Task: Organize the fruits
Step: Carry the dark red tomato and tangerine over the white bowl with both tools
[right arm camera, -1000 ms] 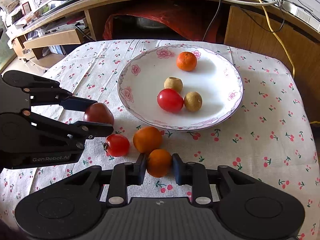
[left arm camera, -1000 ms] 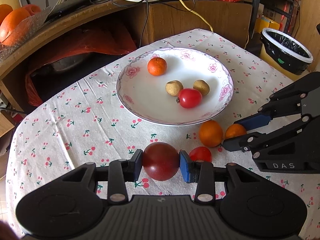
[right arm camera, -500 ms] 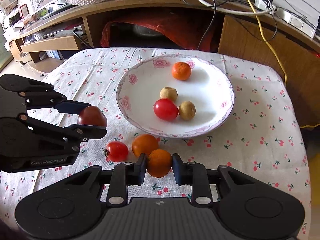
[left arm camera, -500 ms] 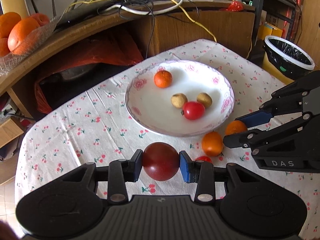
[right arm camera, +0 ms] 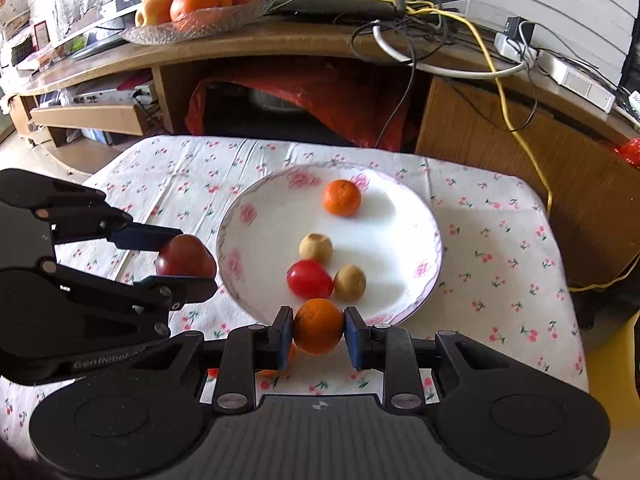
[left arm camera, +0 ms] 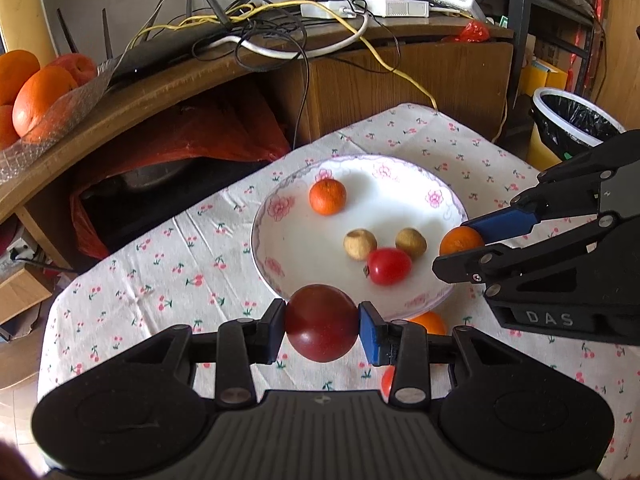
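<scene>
My left gripper (left arm camera: 322, 323) is shut on a dark red tomato (left arm camera: 322, 323), held above the table at the near left rim of the flowered plate (left arm camera: 264, 240); the tomato also shows in the right wrist view (right arm camera: 185, 257). My right gripper (right arm camera: 318, 332) is shut on a small orange (right arm camera: 318, 332), held above the plate's near rim (right arm camera: 436, 256); it also shows in the left wrist view (left arm camera: 460, 241). On the plate lie an orange (right arm camera: 342, 197), a red tomato (right arm camera: 309, 279) and two tan round fruits (right arm camera: 316, 247) (right arm camera: 350, 281). An orange (left arm camera: 430, 322) and a red tomato (left arm camera: 386, 382) lie on the cloth below, partly hidden.
The table has a cherry-print cloth (right arm camera: 500, 240). A wooden shelf behind holds a glass bowl of oranges and apples (right arm camera: 196, 0) and tangled cables (left arm camera: 280, 36). A bin with a black liner (left arm camera: 572, 120) stands at the right.
Both grippers have risen with their fruit and moved toward the plate. The orange in the right gripper has left the cloth and now hangs over the plate's rim.
</scene>
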The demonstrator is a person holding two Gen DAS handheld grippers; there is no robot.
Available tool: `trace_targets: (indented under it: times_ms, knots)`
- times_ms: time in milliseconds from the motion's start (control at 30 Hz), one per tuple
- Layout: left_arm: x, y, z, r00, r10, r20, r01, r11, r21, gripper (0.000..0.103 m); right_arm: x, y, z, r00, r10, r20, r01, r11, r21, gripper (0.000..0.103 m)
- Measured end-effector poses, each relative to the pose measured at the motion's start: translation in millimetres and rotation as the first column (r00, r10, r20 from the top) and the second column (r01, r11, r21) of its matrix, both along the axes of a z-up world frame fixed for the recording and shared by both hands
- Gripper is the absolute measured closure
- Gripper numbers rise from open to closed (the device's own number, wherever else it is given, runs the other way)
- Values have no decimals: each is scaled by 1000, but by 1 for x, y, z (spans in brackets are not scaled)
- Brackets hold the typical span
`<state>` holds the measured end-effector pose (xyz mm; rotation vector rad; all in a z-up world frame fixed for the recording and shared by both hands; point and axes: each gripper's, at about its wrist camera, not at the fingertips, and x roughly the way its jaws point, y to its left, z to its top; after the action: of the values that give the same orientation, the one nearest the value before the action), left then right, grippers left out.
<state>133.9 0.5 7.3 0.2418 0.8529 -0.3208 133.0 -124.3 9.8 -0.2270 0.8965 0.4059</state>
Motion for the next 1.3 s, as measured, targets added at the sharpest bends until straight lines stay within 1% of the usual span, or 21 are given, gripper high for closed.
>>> trace_targets:
  times_ms: [167, 467, 933, 1300]
  knots:
    - [7, -3, 2, 1000, -1, 13, 1, 1000, 4, 57, 3, 2, 4, 1000, -2, 24, 2, 1000, -10, 81]
    - [16, -8, 0, 1000, -8, 18, 8, 1000, 23, 57, 14, 1, 6, 999, -9, 42, 10, 1000, -21, 81]
    - [36, -13, -7, 1000, 12, 15, -13, 999, 31, 57, 38, -4, 0, 998, -26, 49, 28, 999, -39, 81]
    - [48, -14, -12, 1000, 18, 18, -19, 999, 39, 57, 50, -3, -6, 998, -12, 54, 15, 998, -62, 81]
